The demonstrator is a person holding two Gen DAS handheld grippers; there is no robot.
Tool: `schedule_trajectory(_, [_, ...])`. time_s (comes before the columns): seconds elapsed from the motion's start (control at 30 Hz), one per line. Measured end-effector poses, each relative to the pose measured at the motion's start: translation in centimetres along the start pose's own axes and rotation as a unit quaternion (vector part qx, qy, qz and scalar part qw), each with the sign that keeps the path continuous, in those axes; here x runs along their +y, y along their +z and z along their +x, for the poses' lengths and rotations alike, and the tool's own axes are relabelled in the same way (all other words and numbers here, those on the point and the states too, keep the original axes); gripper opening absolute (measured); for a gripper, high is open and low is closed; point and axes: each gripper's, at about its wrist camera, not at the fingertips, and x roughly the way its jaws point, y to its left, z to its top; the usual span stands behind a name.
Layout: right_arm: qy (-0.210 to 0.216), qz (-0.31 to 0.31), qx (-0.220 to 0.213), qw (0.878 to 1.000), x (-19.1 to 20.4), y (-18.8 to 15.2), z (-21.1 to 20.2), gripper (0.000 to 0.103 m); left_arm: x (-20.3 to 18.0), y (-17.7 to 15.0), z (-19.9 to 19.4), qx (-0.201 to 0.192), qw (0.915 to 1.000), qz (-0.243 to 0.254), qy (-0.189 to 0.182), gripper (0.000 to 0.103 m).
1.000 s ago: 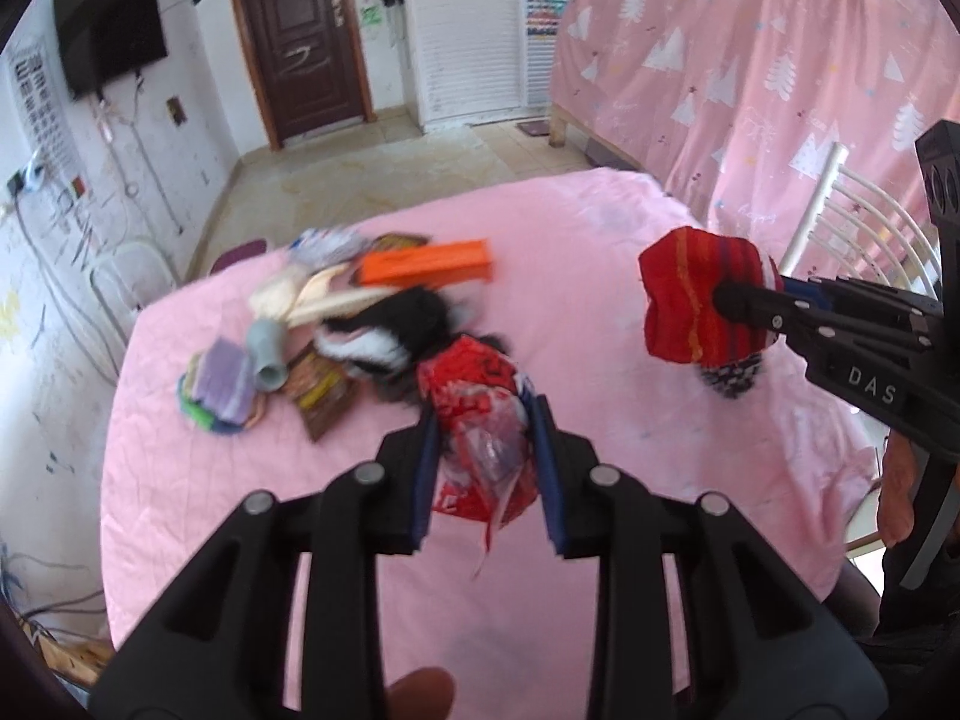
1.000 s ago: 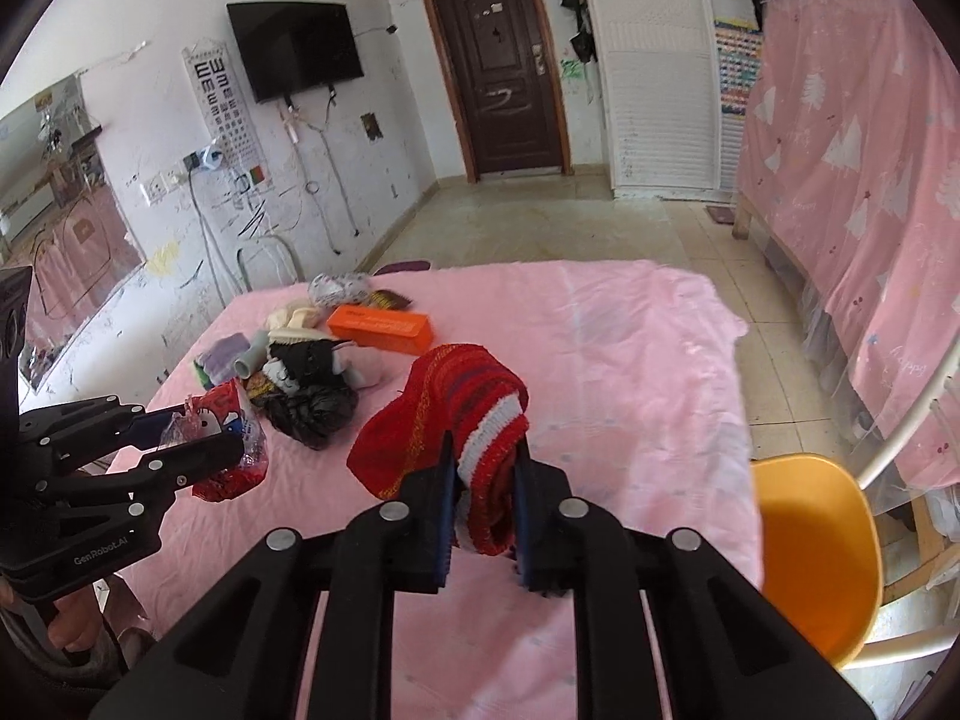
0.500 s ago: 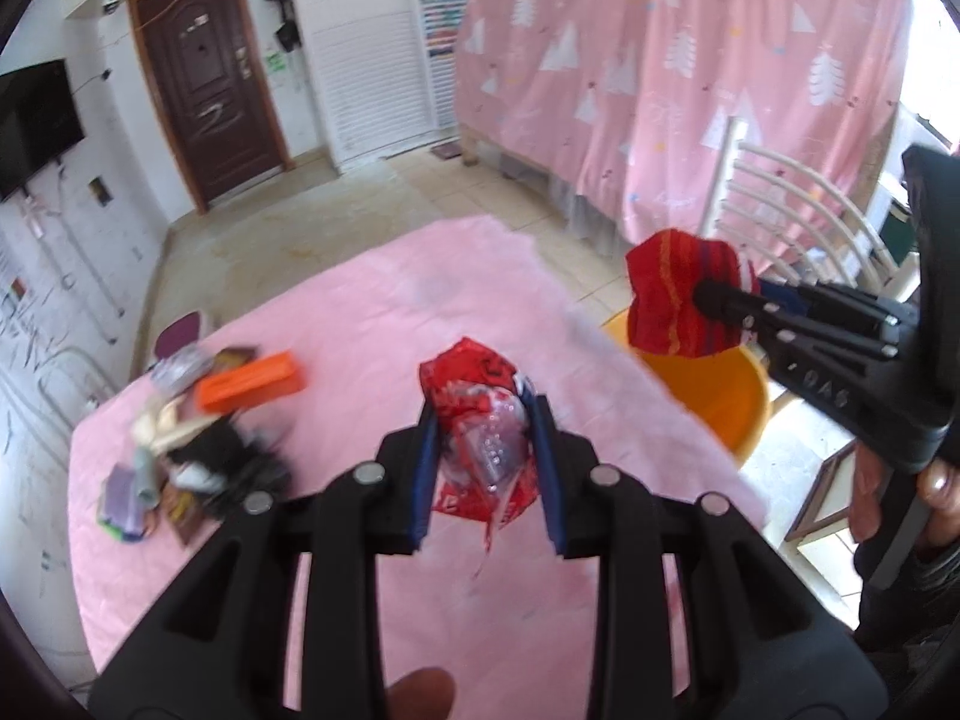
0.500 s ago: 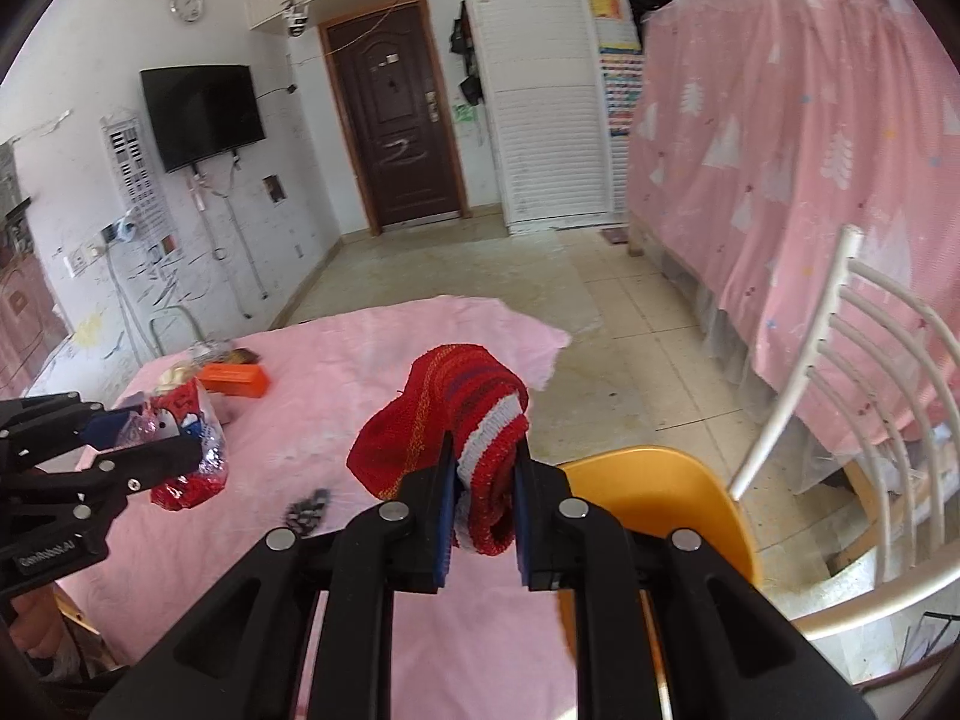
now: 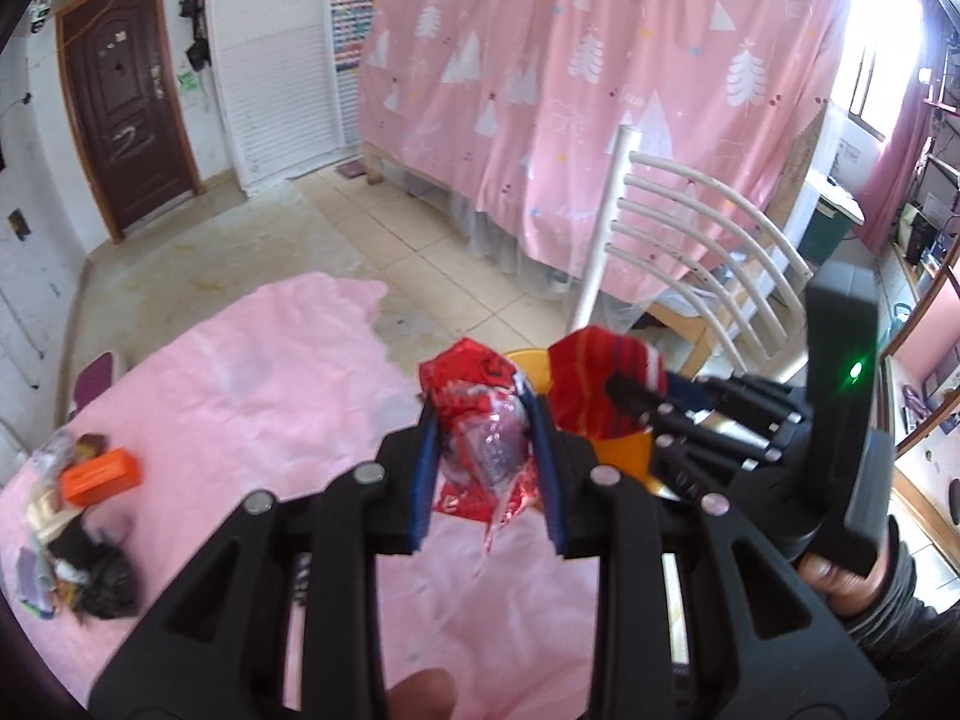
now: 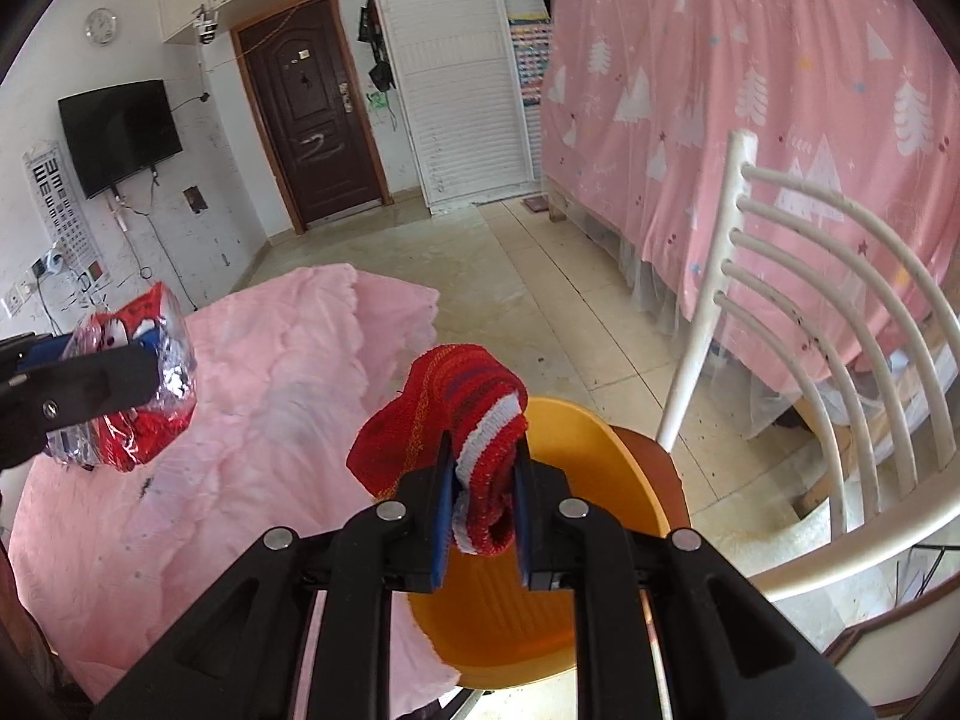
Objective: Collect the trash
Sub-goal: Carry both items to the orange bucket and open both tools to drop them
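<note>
My left gripper is shut on a crumpled red and clear plastic wrapper, held in the air over the right edge of the pink-covered table. The same wrapper shows at the left of the right wrist view. My right gripper is shut on a red knitted sock with a white stripe, above an orange bin that stands beside the table. In the left wrist view the sock hangs just right of the wrapper, over the orange bin.
A pile of trash with an orange box and a black bag lies at the table's left end. A white slatted chair stands right of the bin. A pink curtain hangs behind, and tiled floor lies beyond.
Both grippers swung right, away from the trash pile, toward the table's right edge and the orange bin. Each still holds its item; the sock now hangs closer to the wrapper.
</note>
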Motion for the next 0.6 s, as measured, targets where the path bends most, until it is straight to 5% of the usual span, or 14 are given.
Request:
schedule_trajectory(0.2, [0.004,0.021,0.020,1.000,-1.6,-0.6,1.7,0.006,-1.5,1.6,2.2,0.011,0.9998,0.000,-0.019,0.028])
schedule_trajectory(0.4, [-0.005,0.027,0.030,0.999,-2.0,-1.0,2.3,0.011,-2.1,2.4,3.8,0.023,0.9993,-0.007,-0.027,0.042])
schedule_trajectory(0.5, [-0.010,0.027,0.029,0.999,-2.0,-0.9,2.3,0.024,-1.9,2.4,3.9,0.025,0.9992,-0.015,-0.028,0.050])
schedule_trajectory(0.6, [-0.015,0.029,0.025,0.999,-2.0,-0.8,2.2,0.048,-1.2,2.2,3.7,0.025,0.9992,-0.020,-0.025,0.050])
